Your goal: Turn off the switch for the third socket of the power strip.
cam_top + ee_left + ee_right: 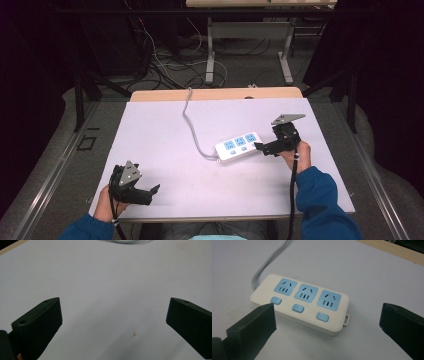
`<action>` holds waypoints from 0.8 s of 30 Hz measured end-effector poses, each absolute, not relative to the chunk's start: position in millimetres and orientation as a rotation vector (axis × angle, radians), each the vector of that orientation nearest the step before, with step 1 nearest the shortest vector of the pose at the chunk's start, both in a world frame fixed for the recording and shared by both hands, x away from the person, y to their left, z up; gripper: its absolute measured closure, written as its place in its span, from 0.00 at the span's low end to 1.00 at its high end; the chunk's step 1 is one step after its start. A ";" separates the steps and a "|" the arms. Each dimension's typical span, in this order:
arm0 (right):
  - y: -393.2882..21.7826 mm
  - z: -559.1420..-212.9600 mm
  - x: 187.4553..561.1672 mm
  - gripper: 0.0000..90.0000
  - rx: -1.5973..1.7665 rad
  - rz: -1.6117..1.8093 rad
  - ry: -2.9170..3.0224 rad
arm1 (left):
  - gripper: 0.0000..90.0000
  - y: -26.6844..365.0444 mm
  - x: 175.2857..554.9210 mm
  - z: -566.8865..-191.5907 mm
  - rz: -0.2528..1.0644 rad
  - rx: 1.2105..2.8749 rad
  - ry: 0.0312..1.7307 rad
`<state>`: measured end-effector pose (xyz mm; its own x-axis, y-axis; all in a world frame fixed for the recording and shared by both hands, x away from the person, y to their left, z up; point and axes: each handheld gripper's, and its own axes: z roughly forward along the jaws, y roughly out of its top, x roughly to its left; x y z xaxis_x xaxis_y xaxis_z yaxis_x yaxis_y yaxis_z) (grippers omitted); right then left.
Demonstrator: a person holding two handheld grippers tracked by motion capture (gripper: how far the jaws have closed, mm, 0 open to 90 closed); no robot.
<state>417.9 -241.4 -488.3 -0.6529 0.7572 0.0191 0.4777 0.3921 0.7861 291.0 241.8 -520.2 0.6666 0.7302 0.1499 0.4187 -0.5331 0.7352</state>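
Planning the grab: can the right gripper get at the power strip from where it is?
Probably yes. The right gripper sits open just off the power strip, with bare table between them and nothing blocking.

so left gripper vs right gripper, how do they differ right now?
The left gripper sits near the table's front edge, far from the power strip; the right gripper is right at the strip's end. Bare table lies between the left gripper's fingers; the strip lies ahead of the right's. Both are open and hold nothing.
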 end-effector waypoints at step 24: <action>-236.2 -492.5 427.2 0.14 1.053 1.160 2.350 | 0.00 241.2 292.8 -521.3 0.600 2.199 0.885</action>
